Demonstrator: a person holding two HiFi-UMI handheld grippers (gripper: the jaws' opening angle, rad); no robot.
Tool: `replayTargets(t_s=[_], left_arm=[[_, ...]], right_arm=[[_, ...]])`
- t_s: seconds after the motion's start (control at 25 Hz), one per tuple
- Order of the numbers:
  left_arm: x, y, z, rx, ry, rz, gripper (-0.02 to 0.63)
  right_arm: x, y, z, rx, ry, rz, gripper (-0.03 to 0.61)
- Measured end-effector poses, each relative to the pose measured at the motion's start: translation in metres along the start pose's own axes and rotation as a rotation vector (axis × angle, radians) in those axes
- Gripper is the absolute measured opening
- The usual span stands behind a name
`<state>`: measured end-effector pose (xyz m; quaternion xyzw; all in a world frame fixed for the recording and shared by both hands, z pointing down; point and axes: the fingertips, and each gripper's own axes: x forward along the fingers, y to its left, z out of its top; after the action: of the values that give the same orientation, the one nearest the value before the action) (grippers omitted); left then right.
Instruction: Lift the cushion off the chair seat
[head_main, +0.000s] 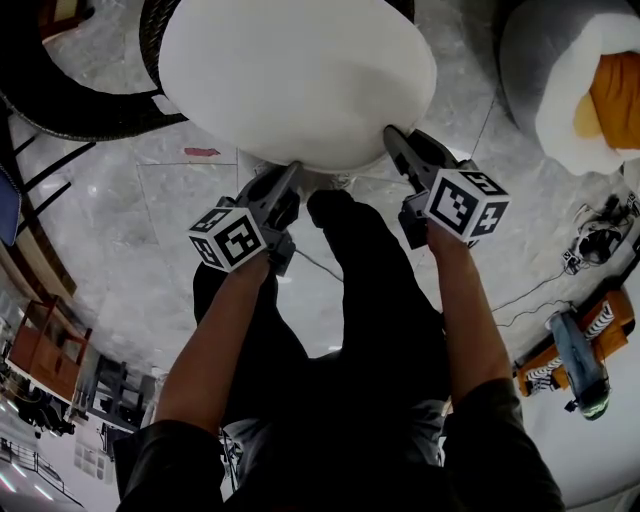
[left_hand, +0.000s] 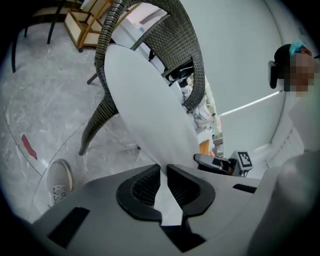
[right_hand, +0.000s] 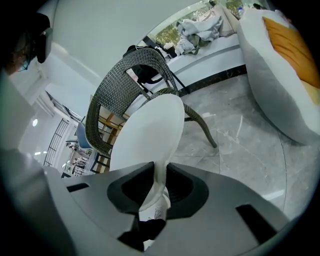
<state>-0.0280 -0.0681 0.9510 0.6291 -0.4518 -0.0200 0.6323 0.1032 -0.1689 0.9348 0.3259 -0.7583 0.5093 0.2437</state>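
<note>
The person's left forearm (head_main: 215, 340) and right forearm (head_main: 468, 320), bare below dark sleeves, reach forward and down. The left gripper (head_main: 291, 172) slants up to the right and the right gripper (head_main: 392, 135) up to the left, well apart. Each one's jaws are pinched on the near edge of the cushion (head_main: 300, 80), with fabric squeezed between the pads.

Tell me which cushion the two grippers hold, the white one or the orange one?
The white cushion: both the left gripper and the right gripper pinch its near edge. The orange cushion lies apart at the right, untouched.
</note>
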Motion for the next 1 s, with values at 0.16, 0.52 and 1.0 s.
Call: replayTargets(t_s=[0.16,0.52,1.0], left_arm=[[-0.008,-0.011,0.013,0.023,-0.038,-0.012,0.026],[-0.046,-0.057,0.044,0.19,-0.088,0.013,0.018],[-0.113,-0.159,0.098,0.355,-0.182,-0.01,0.017]], right_arm=[[-0.005,0.011,0.008,-0.041,-0.014,-0.008,0.051],[-0.036,0.057,0.028,-0.143,-0.066,-0.029,0.035],[-0.112,0.144,0.096,-0.233,-0.183,0.0,0.032]])
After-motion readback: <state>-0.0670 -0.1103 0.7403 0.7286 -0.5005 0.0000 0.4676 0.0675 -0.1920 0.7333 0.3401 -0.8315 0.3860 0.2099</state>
